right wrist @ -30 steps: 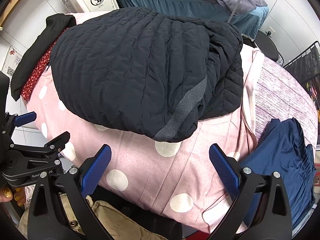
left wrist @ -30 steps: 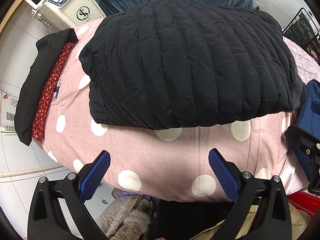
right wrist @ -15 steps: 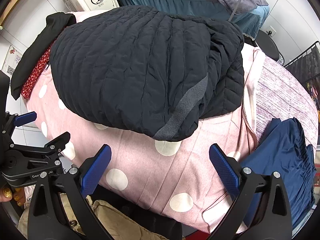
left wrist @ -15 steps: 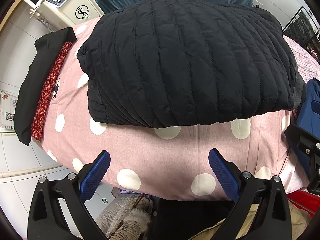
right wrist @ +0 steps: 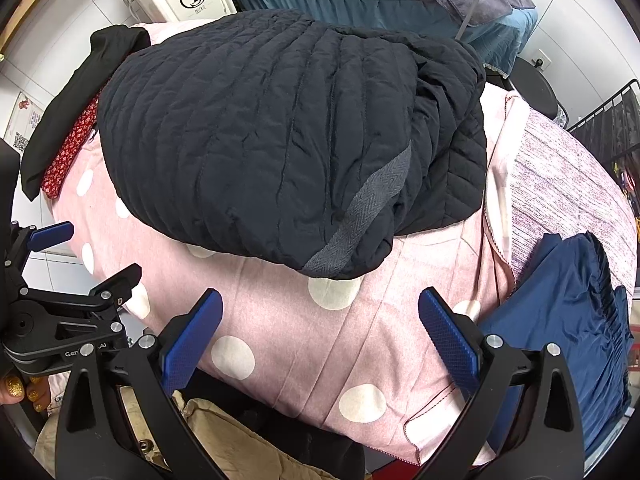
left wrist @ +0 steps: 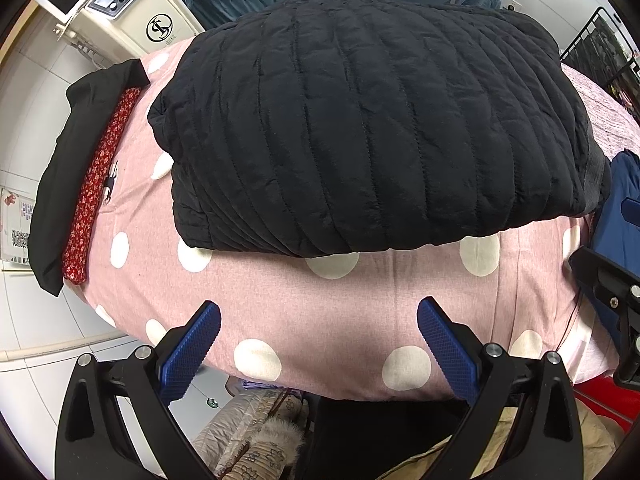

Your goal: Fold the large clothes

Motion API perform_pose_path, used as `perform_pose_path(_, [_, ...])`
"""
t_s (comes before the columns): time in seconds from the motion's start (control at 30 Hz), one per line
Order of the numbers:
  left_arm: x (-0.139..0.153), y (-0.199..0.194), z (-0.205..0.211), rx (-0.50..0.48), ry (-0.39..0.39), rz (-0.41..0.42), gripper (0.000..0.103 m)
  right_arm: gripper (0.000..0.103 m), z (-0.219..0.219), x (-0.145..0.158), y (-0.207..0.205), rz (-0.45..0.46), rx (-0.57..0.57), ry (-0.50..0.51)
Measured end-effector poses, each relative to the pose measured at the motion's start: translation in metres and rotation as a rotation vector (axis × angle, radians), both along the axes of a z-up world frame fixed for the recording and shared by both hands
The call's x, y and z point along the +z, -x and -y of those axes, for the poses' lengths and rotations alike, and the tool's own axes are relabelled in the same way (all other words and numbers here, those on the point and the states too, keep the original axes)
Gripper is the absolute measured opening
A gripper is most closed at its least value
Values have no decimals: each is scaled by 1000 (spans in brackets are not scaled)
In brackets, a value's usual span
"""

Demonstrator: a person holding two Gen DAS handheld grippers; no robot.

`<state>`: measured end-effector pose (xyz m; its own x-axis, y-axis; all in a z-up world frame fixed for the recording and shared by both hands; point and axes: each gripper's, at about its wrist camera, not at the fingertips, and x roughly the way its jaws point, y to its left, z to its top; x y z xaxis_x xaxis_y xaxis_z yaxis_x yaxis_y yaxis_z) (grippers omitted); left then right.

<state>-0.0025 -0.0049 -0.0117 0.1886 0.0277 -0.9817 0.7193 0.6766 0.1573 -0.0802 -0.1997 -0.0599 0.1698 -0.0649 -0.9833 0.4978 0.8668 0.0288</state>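
two grippers in our hands and both sit with their blue pads spread wide, nothing between them: our left gripper (left wrist: 318,334) hovers over the near edge of the pink polka-dot cover (left wrist: 328,320), our right gripper (right wrist: 320,330) over the same cover further right. one black quilted jacket (left wrist: 372,128) lies folded into a thick block in the middle of that cover, clear of both sets of fingers; from the right wrist view we see a grey herringbone tape (right wrist: 360,220) running along its near corner and bunched layers on its right side. one blue pleated garment (right wrist: 568,340) rests at the right end, one black garment with a red floral strip (left wrist: 100,172) at the far left edge. no containers show. one cream machine (left wrist: 132,12) stands behind, bearing a round black logo we cannot read. on the left gripper's body, seen from the right wrist, we read only "gen", the rest hidden.
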Motion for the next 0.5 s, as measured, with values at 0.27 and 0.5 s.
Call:
perform_pose_path(0.27, [0,0,0,-3,-1,-1,97,97,0,-1,1,-1,0,-1])
perform_pose_path(0.5, [-1,1,1,-6,-4,-4,97,97,-1,-1,2,-3,0,-2])
